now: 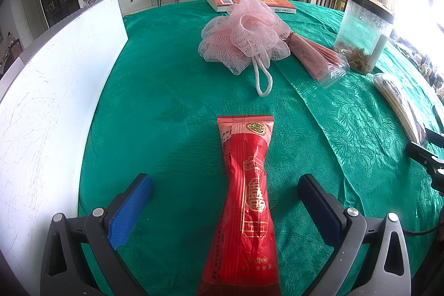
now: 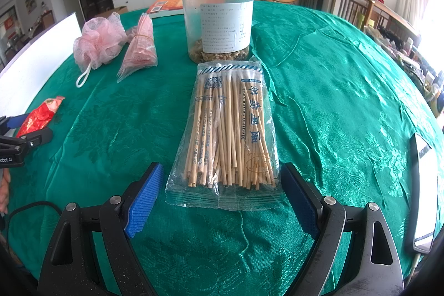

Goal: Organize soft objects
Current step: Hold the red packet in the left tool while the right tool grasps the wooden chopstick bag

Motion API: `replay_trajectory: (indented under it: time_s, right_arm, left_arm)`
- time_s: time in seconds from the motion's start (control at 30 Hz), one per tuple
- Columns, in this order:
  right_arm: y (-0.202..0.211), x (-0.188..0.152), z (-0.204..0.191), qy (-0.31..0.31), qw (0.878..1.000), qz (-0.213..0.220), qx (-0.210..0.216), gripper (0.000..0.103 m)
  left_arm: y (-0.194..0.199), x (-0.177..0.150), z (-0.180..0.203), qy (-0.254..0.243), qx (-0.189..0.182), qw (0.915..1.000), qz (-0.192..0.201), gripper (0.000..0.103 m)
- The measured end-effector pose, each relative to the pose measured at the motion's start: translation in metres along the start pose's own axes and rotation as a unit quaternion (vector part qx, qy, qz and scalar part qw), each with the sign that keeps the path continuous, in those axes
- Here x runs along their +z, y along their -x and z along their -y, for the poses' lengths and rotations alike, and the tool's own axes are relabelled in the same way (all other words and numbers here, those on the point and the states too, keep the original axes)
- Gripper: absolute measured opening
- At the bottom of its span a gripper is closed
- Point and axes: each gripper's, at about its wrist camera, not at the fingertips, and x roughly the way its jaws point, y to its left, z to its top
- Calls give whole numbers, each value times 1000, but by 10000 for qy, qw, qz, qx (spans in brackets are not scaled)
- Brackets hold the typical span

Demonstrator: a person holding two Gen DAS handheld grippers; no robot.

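A red foil packet (image 1: 247, 201) lies lengthwise on the green tablecloth (image 1: 172, 101) between the fingers of my left gripper (image 1: 224, 193), which is open and not touching it. Farther off lies a pink mesh bath pouf (image 1: 244, 35) with a white cord loop, and beside it a pink packet in clear plastic (image 1: 313, 57). In the right wrist view a clear bag of cotton swabs (image 2: 230, 135) lies just ahead of my right gripper (image 2: 222, 185), which is open with the bag's near end between its fingertips. The pouf (image 2: 97, 46) and red packet (image 2: 38, 115) show at the left.
A white board (image 1: 50, 107) stands along the table's left side. A clear jar with a black lid (image 2: 219, 15) stands behind the swab bag. A book (image 1: 249, 0) lies at the far edge. A phone (image 2: 424, 190) lies at the right. Chairs stand beyond the table.
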Motion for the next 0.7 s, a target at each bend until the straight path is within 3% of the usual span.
replay_trajectory:
  time_s: [0.33,0.43,0.63,0.7]
  right_arm:
    - [0,0,0,-1,10000,-1,4,88]
    - [0,1,1,-1,10000,-51,61,88]
    - [-1,32,25,-886,9911,-805,584,87]
    - [-3,49,25,-879,9912,-881,446,87]
  left_arm:
    - [0,0,0,-12,-2,10000,-22,103]
    - [0,3,0,-85,-60,9994,-343,103]
    - [8,5,-6,74,-214,9985,-503,102]
    - [8,7,-6,148,-286,9980,-539,94]
